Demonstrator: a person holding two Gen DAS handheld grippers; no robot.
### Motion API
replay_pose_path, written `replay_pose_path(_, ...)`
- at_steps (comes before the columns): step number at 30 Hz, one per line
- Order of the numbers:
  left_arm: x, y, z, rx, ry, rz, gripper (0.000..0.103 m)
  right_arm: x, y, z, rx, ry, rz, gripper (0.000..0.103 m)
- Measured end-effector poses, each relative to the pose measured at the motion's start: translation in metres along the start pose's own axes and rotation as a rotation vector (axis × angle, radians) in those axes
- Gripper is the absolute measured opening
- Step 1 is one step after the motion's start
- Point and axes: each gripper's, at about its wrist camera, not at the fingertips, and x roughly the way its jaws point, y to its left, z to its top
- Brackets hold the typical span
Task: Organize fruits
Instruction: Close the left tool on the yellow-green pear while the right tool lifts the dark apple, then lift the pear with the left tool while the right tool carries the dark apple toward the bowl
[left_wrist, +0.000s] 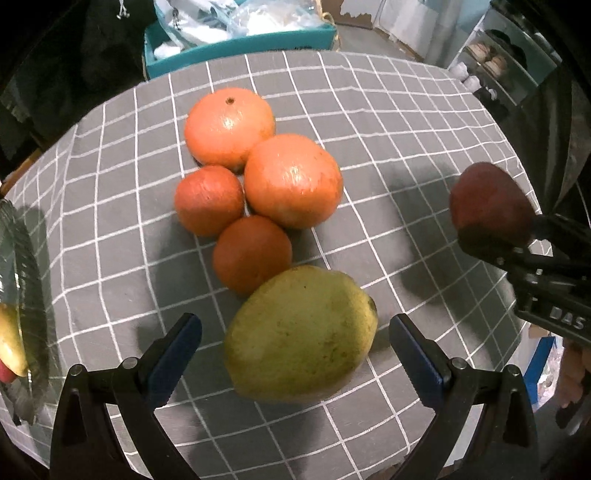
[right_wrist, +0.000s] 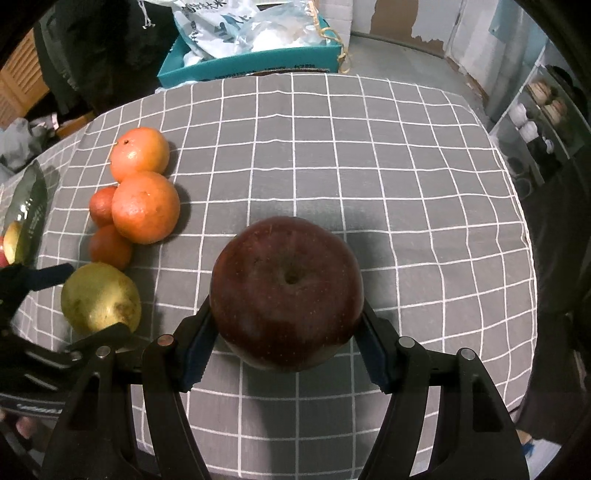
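My left gripper (left_wrist: 295, 332) is open, its jaws on either side of a yellow-green pear (left_wrist: 301, 332) lying on the grey checked cloth (left_wrist: 369, 103); I cannot tell whether they touch it. Behind the pear several oranges (left_wrist: 291, 181) sit in a tight cluster. My right gripper (right_wrist: 286, 325) is shut on a dark red apple (right_wrist: 286, 295) and holds it above the cloth. The apple also shows at the right of the left wrist view (left_wrist: 489, 205). The pear (right_wrist: 101, 297) and oranges (right_wrist: 146, 206) lie at the left of the right wrist view.
A glass plate (left_wrist: 26, 266) with a yellow fruit (left_wrist: 11, 339) stands at the table's left edge. A teal box (right_wrist: 255, 61) of plastic bags stands behind the table. White shelves (right_wrist: 535, 118) are at the far right.
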Motion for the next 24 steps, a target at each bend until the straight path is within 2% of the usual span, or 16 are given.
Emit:
replay_pose_path(4,0.007,-0.001,-0.002,-0.006,0.014,-0.003,0.101,-0.002,0.001,0.0,0.002,-0.005,0.009,0.069)
replay_pose_path(6,0.01,0.0,-0.003,-0.004,0.019,-0.001,0.094,-0.003,0.001,0.0,0.001,-0.007,0.012,0.069)
replay_pose_path(7,0.01,0.0,-0.002,-0.003,0.021,-0.005,0.087,-0.004,0.0,0.0,0.0,-0.008,0.012,0.069)
replay_pose_path(8,0.01,0.0,-0.002,-0.003,0.022,-0.027,0.083,-0.004,0.001,0.0,-0.003,-0.009,0.013,0.069)
replay_pose_path(17,0.002,-0.001,-0.005,0.01,-0.003,-0.014,0.082,-0.011,0.004,0.004,-0.012,-0.035,0.01,0.069)
replay_pose_path(24,-0.03,0.007,-0.008,-0.003,-0.059,-0.034,0.082,-0.024,0.007,0.009,-0.02,-0.073,0.008,0.069)
